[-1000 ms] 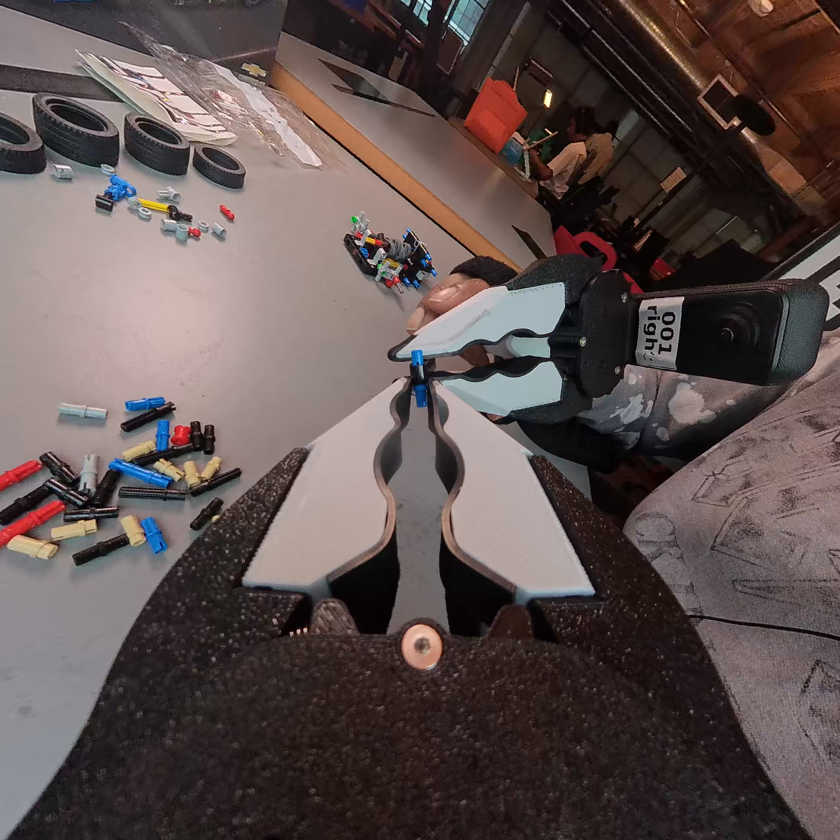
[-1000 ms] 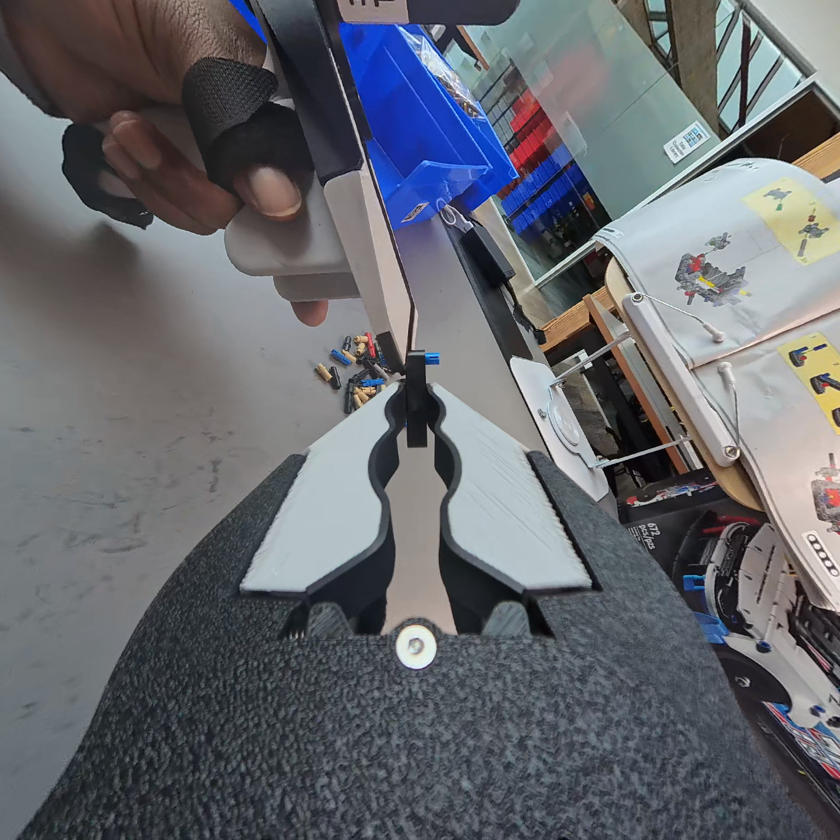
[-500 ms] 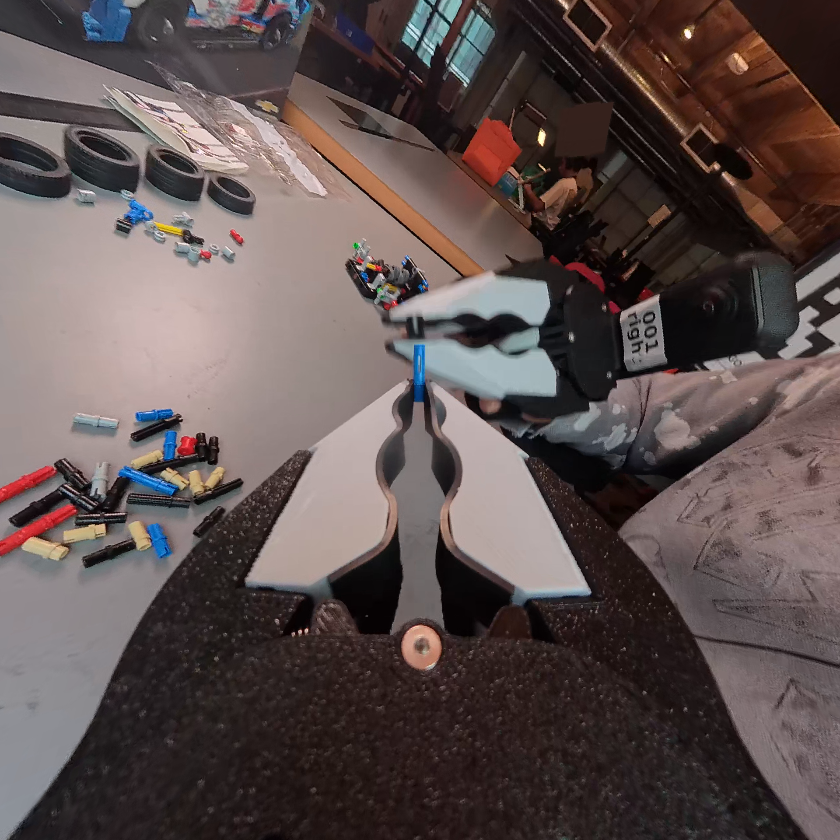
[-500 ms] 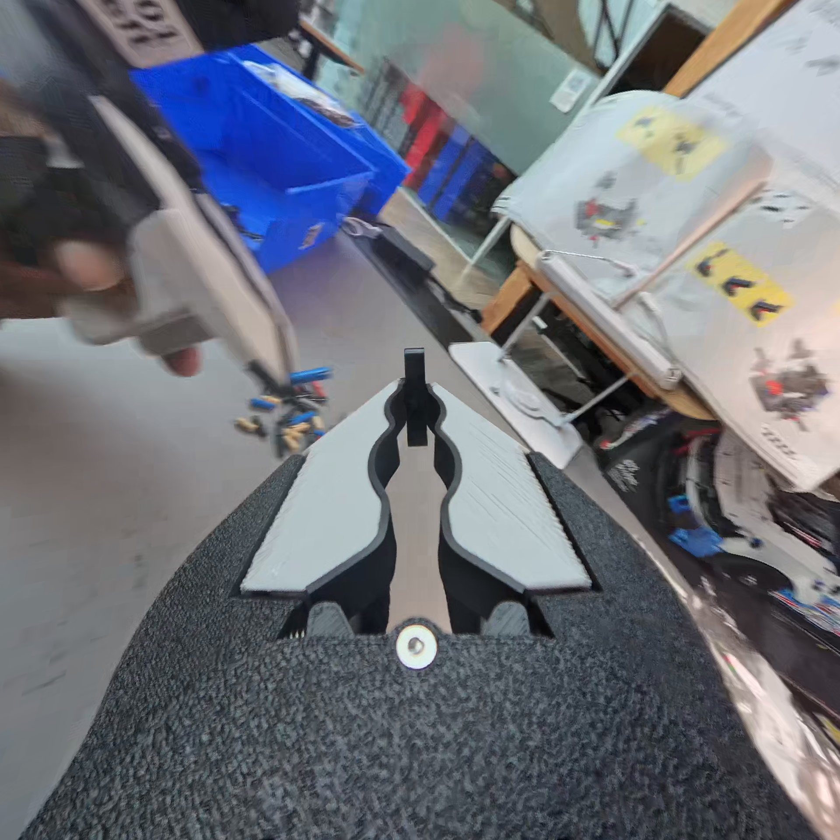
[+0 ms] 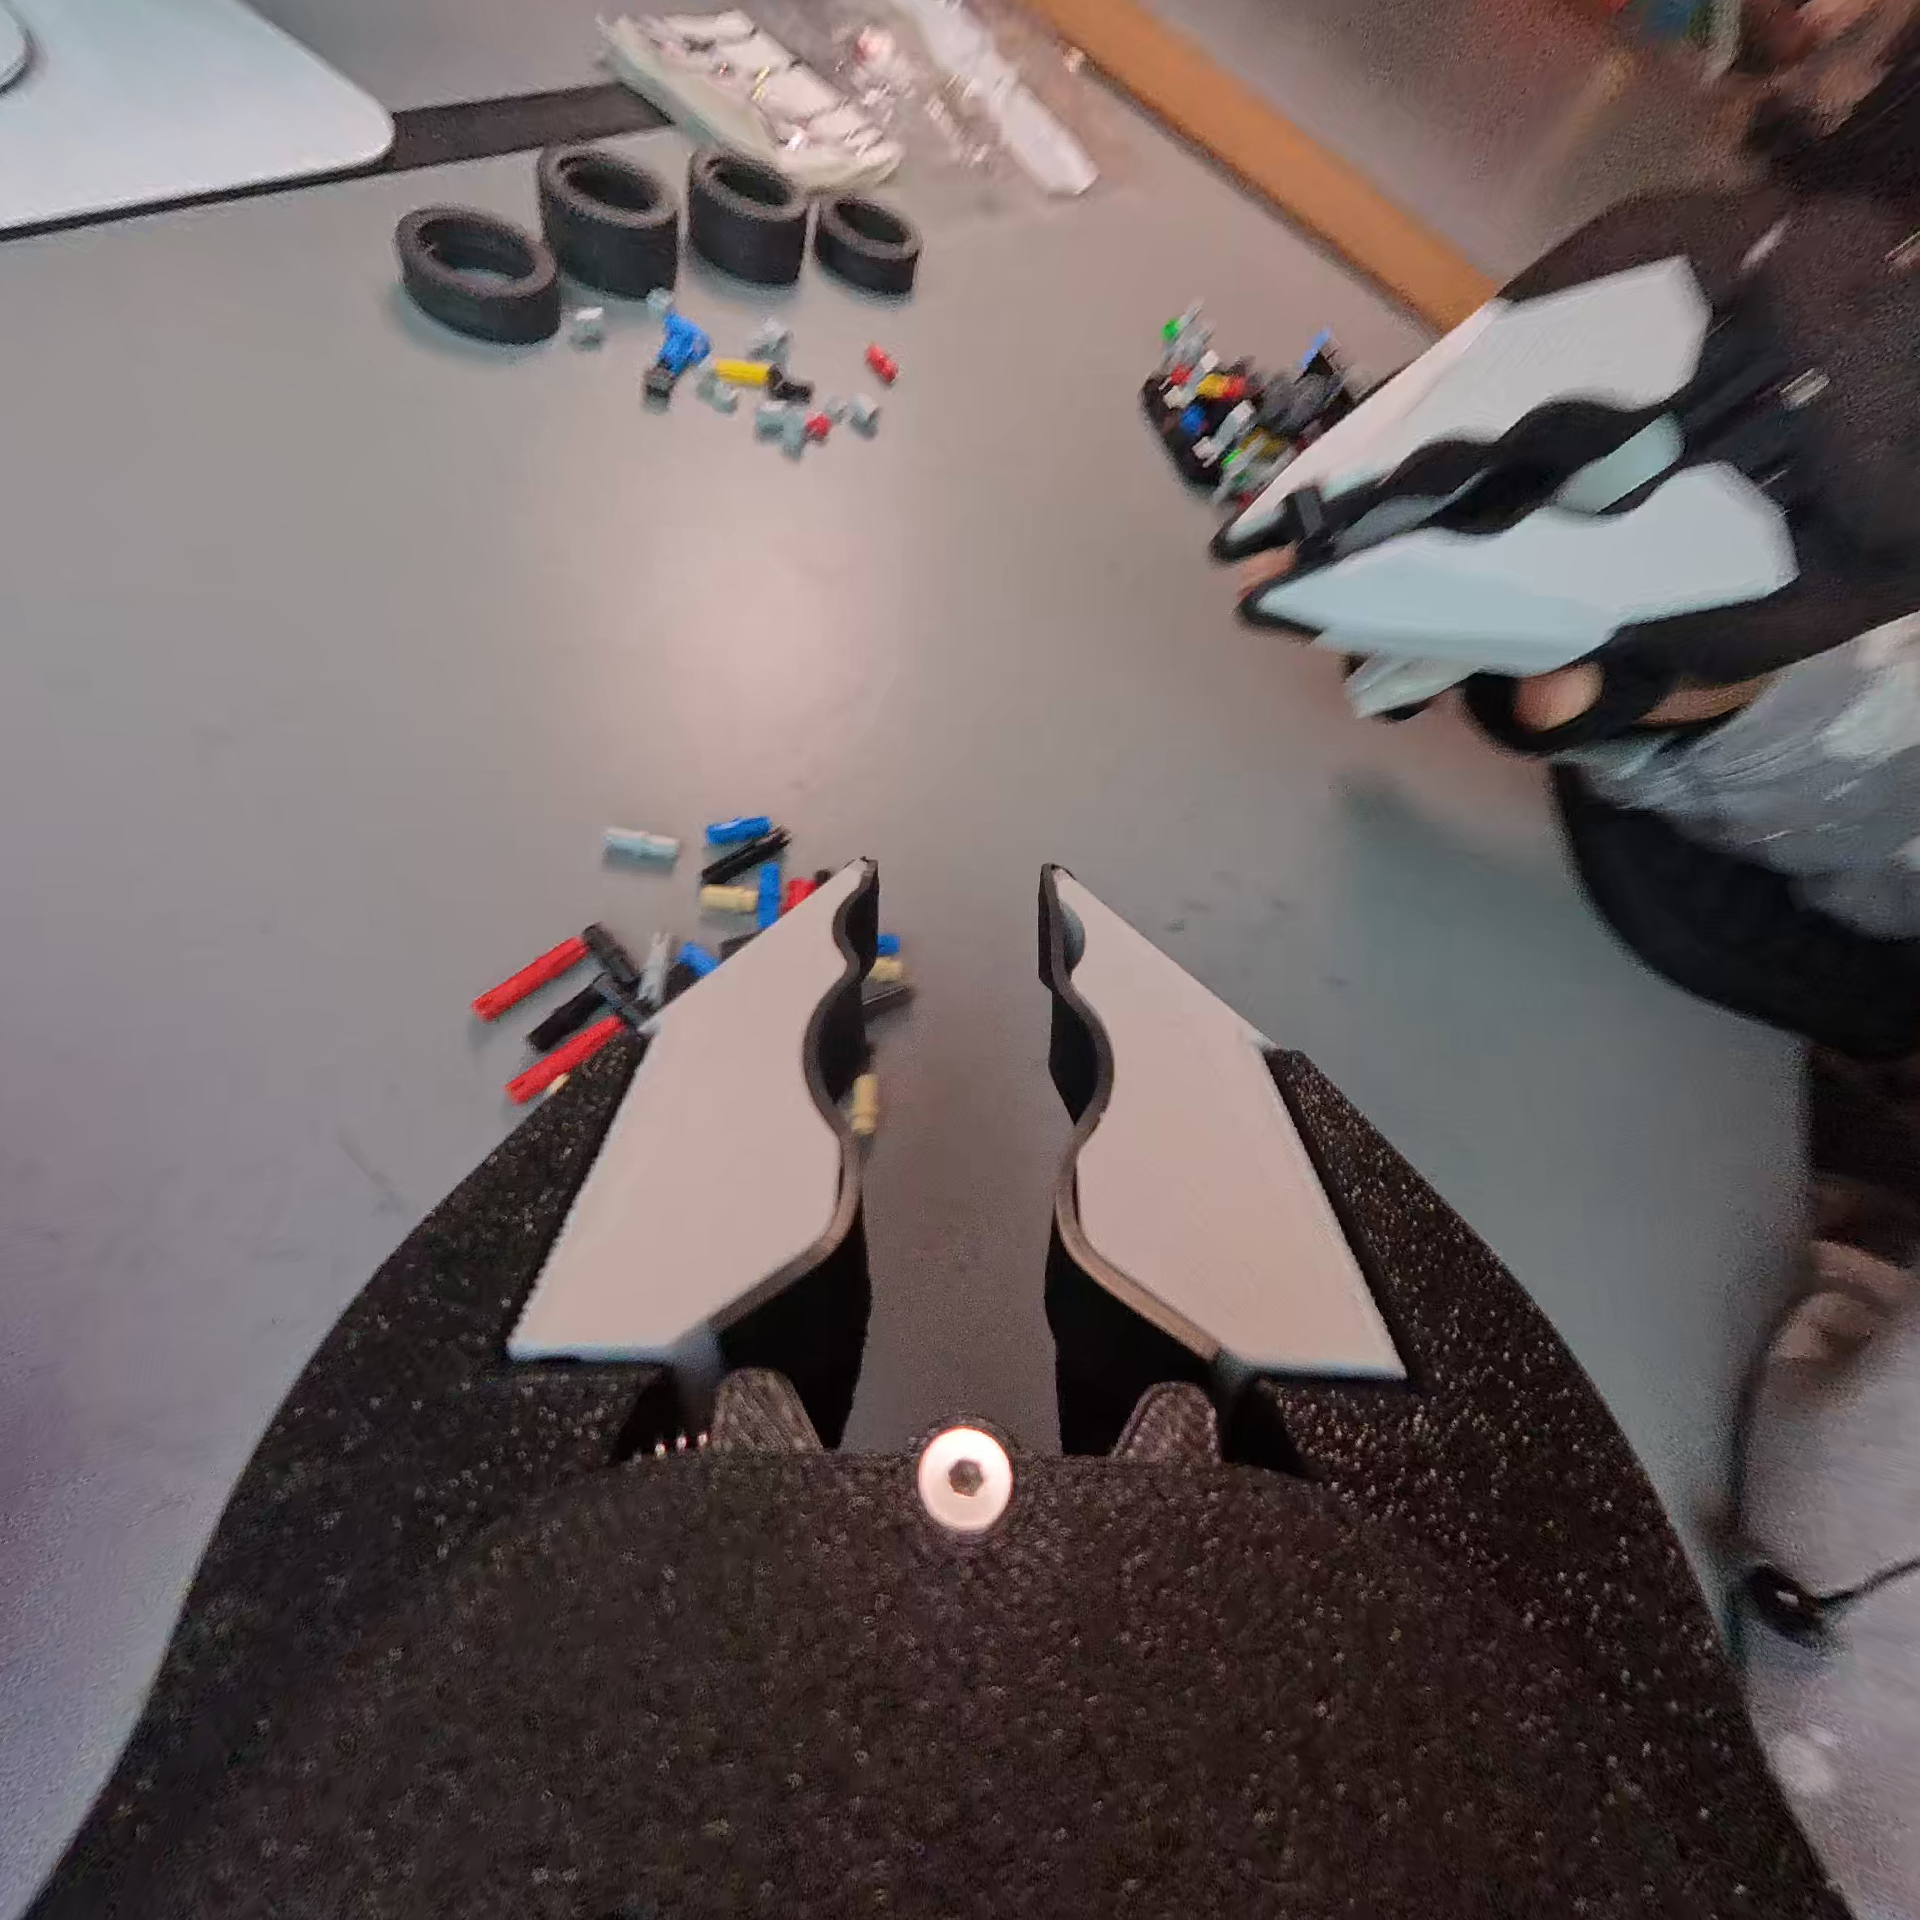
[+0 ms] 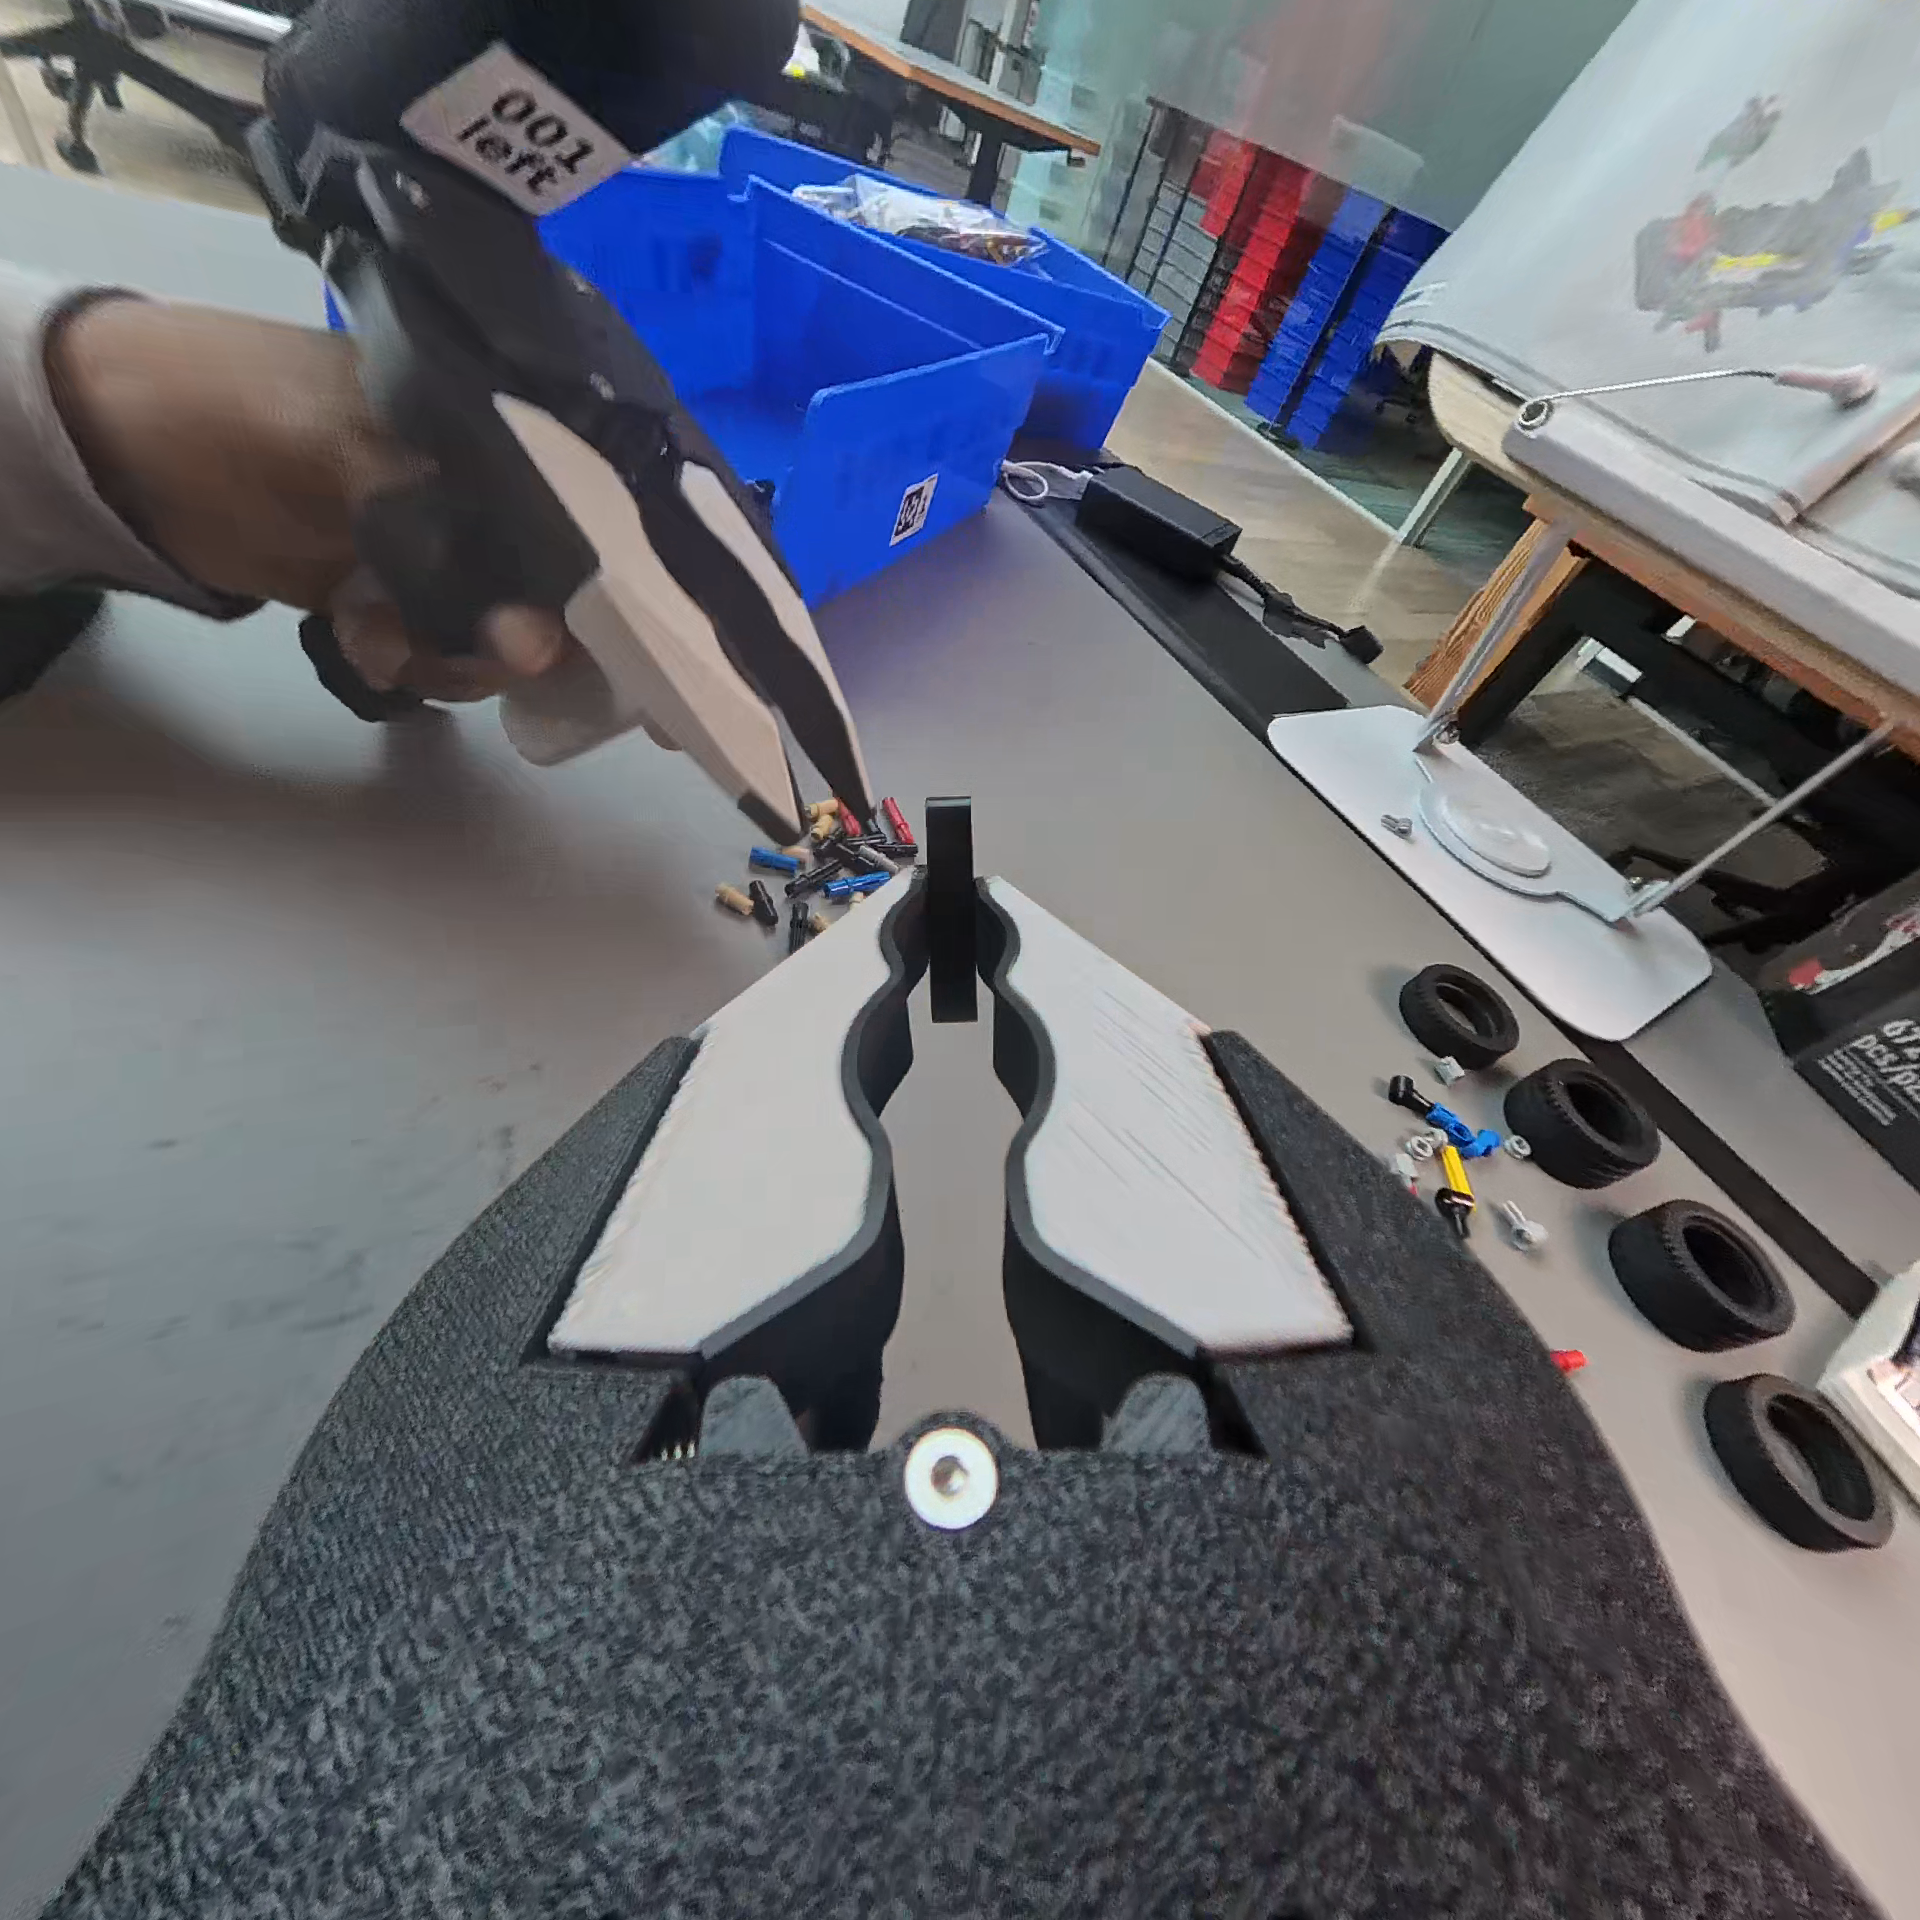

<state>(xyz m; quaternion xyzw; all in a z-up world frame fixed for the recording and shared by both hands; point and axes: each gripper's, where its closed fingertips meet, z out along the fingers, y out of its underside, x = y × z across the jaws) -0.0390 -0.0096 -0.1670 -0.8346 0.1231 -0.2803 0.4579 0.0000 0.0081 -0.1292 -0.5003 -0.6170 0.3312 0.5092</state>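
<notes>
Grey desk [image 5: 312,665] under me. My left hand-held gripper [image 5: 958,883] has its fingers spread apart, empty, tips just over the pile of small coloured pins [image 5: 665,935]. My right hand-held gripper [image 6: 951,894] is clamped on a black flat piece [image 6: 951,904], raised above the desk. Four black tyres [image 5: 655,239] lie farther off.

Soft, even overhead light leaves a pale sheen on the grey table [image 5: 727,623]. Motion blur smears the right gripper [image 5: 1262,566] at 2 o'clock; wide-angle bending warps the edges.
</notes>
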